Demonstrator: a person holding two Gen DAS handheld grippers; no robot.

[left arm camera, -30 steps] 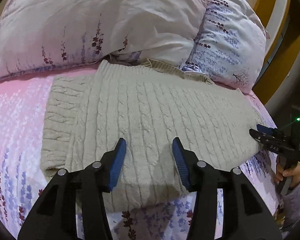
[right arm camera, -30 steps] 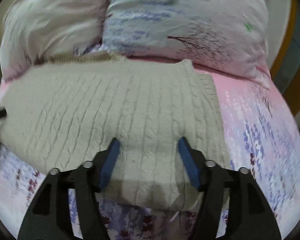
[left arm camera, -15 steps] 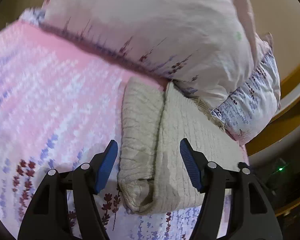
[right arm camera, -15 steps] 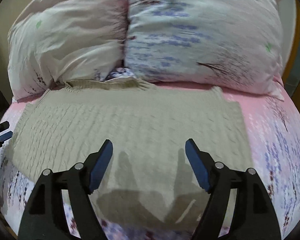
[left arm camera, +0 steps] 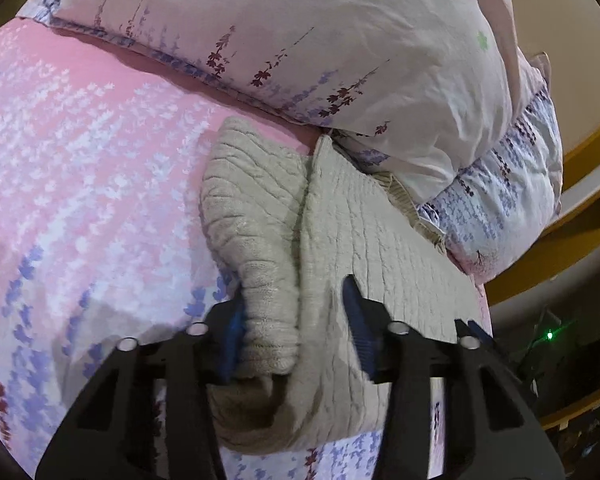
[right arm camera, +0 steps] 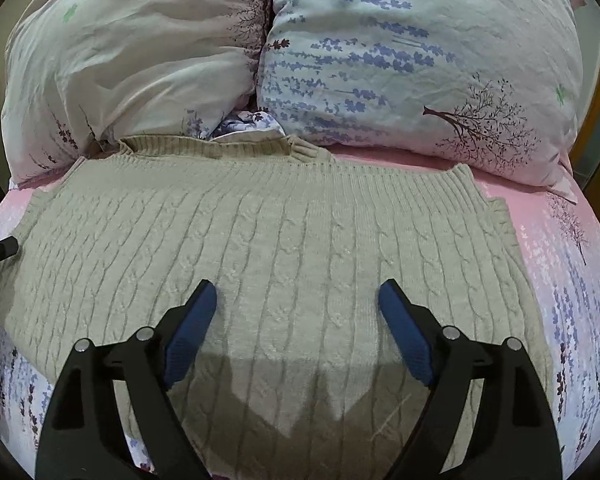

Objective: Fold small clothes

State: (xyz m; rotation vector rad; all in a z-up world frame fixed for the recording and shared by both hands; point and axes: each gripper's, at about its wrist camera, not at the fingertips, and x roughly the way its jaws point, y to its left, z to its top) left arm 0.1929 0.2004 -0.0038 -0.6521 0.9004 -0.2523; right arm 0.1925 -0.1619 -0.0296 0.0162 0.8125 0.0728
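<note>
The left tongs (left arm camera: pixel 296 320) stand apart around the sweater's (left arm camera: pixel 364 248) folded-in sleeve (left arm camera: pixel 256 240), one finger touching its cuff. The right tongs (right arm camera: pixel 298 332) are spread wide over the sweater, which lies flat on the bed (right arm camera: pixel 560 248) below the pillows (right arm camera: pixel 400 48).

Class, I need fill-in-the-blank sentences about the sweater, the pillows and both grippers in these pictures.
1. The sweater has a ____ knit pattern.
2. The left gripper straddles the sweater's folded ____.
3. The right gripper is ____, above the sweater.
4. ____ pillows lie behind the sweater.

Missing words: cable; sleeve; open; two
</note>
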